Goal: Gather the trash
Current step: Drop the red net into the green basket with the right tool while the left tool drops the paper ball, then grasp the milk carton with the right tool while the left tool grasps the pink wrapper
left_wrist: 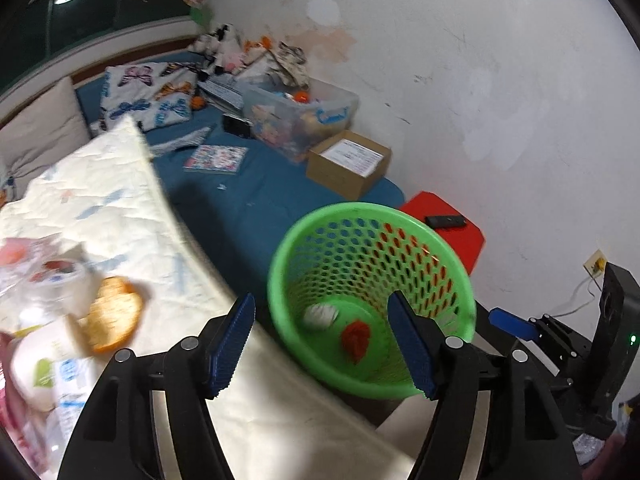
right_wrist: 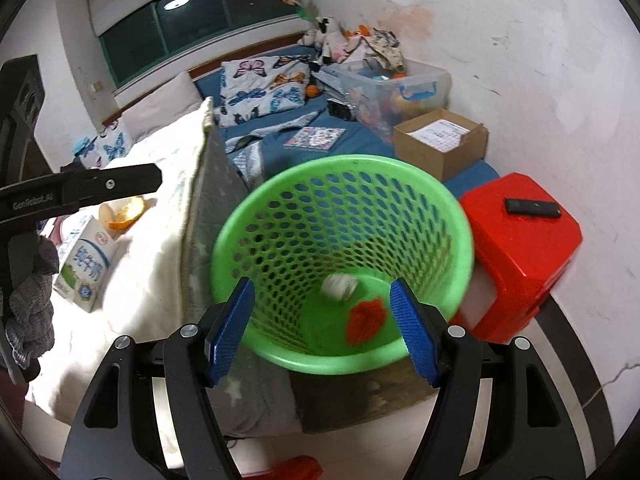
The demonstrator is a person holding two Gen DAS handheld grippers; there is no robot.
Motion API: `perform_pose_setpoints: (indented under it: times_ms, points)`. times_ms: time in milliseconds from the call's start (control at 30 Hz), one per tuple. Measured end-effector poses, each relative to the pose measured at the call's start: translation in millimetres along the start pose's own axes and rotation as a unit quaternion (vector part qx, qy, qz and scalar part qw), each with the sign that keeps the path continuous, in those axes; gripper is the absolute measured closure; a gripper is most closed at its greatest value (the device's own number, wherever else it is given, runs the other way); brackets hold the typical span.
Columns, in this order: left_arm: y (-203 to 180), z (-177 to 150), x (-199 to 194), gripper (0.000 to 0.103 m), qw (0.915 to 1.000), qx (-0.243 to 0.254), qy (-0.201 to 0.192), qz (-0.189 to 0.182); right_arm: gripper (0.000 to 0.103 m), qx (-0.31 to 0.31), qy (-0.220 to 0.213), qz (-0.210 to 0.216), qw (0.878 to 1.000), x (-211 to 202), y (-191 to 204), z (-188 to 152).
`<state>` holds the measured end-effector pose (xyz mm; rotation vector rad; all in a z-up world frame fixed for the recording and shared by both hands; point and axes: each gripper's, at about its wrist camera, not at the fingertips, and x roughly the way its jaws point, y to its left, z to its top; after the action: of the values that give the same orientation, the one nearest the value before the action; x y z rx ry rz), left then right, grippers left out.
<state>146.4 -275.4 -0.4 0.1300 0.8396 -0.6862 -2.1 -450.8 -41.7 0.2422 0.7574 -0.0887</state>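
Both grippers empty over bin.
My left gripper (left_wrist: 322, 344) and right gripper (right_wrist: 322, 330) were spread; peel (left_wrist: 114, 314) lay left, nearer my left.

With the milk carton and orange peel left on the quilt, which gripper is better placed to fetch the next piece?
Left, probably. The left gripper is open and empty, with the orange peel just beside its fingers. The right gripper, also open, hangs over the green basket, farther from the milk carton.

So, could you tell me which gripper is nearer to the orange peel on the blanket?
Left. The left gripper hangs open just right of the orange peel; the right gripper is open over the green basket, further from the peel.
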Motion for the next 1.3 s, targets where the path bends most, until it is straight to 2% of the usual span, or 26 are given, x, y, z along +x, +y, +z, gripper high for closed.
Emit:
perform_pose_setpoints:
  times_ms: [333,467,767,900,1067,1300]
  points:
    - [61.9,-24.5,-71.1,0.036,0.9946,-0.039,-0.048,0.084,0.033,-0.042,0.006,0.053,0.998,5.3,69.2,8.6]
    - [97.9,-38.5,-102.9,0.036,0.9879,-0.065,-0.064,0.126,0.033,-0.057,0.012,0.082,0.995,7.1,106.8,12.1]
    - [164.2,-74.6,-150.1,0.037,0.9745,-0.130,-0.079,0.165,0.033,-0.091,0.033,0.134,0.986,12.0,196.0,26.3]
    - [173.9,-88.8,-165.8,0.037,0.9684,-0.125,-0.092,0.195,0.035,-0.111,0.049,0.146,0.982,19.7,233.8,29.9]
    - [190.8,-101.1,-178.0,0.038,0.9661,-0.139,-0.099,0.194,0.043,-0.099,0.078,0.135,0.983,41.3,258.8,34.4]
    - [209.4,-107.5,-177.2,0.038,0.9690,-0.153,-0.099,0.167,0.048,-0.080,0.112,0.108,0.985,68.6,274.2,38.8]
